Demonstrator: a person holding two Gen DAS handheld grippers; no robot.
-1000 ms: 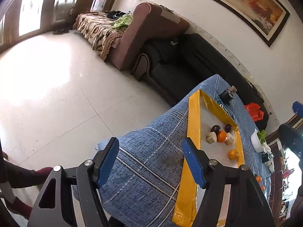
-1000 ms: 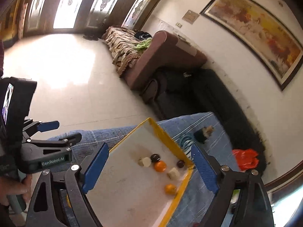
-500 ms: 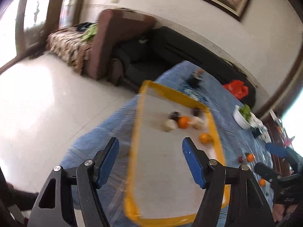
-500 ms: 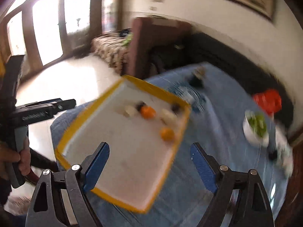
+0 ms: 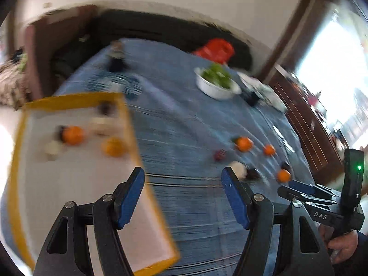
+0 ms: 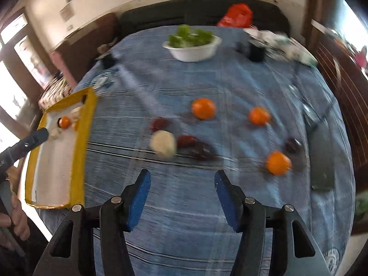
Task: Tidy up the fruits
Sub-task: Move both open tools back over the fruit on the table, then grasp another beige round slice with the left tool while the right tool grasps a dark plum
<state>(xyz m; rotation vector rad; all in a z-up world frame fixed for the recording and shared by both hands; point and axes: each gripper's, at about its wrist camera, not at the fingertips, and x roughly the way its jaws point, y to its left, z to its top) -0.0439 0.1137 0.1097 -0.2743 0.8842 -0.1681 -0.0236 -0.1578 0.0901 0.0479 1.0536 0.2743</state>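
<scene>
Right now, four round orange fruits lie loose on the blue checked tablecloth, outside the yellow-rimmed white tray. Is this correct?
Not quite. The right wrist view shows three round orange fruits loose on the blue checked tablecloth, outside the yellow-rimmed white tray, not four.

Both cameras ride on hand-held grippers and look steeply down over a blue tablecloth [image 6: 184, 218], toward the far wall. The left wrist view hangs over the near right edge of the yellow tray [image 5: 128, 124]; the right wrist view sits further right, close above loose fruit. Both share the tray [image 6: 88, 115], the white bowl [image 5: 216, 89] [image 6: 195, 50] and the oranges [image 5: 243, 143] [image 6: 203, 108].
</scene>
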